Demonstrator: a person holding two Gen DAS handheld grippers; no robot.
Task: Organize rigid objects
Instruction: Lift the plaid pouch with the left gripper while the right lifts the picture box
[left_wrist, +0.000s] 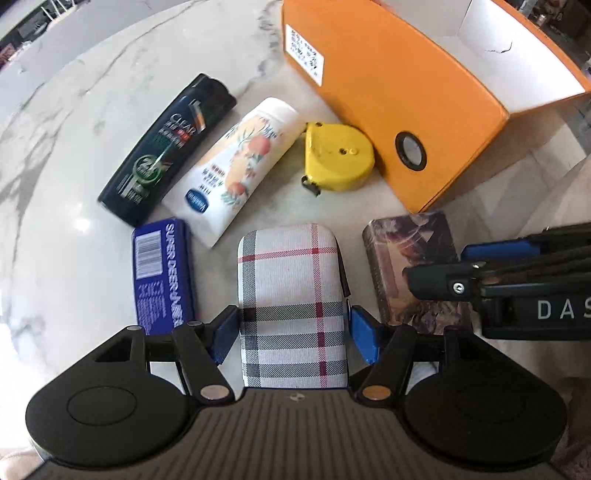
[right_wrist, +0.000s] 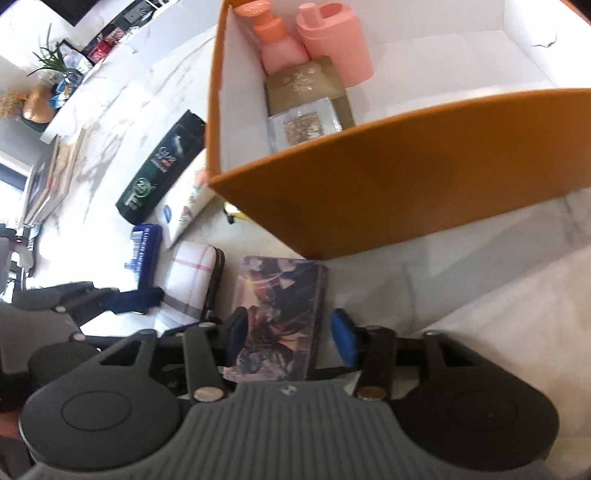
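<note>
My left gripper straddles a plaid case lying on the marble table; its blue pads touch or nearly touch both sides. My right gripper is open around a picture-printed box; the left pad is close, the right pad stands apart. The same box shows in the left view, partly under the right gripper. The orange box stands just beyond, holding two pink bottles and flat boxes.
On the table lie a dark shampoo bottle, a white lotion tube, a yellow tape measure and a blue box. The orange box's side rises at right. A plant and clutter stand far left.
</note>
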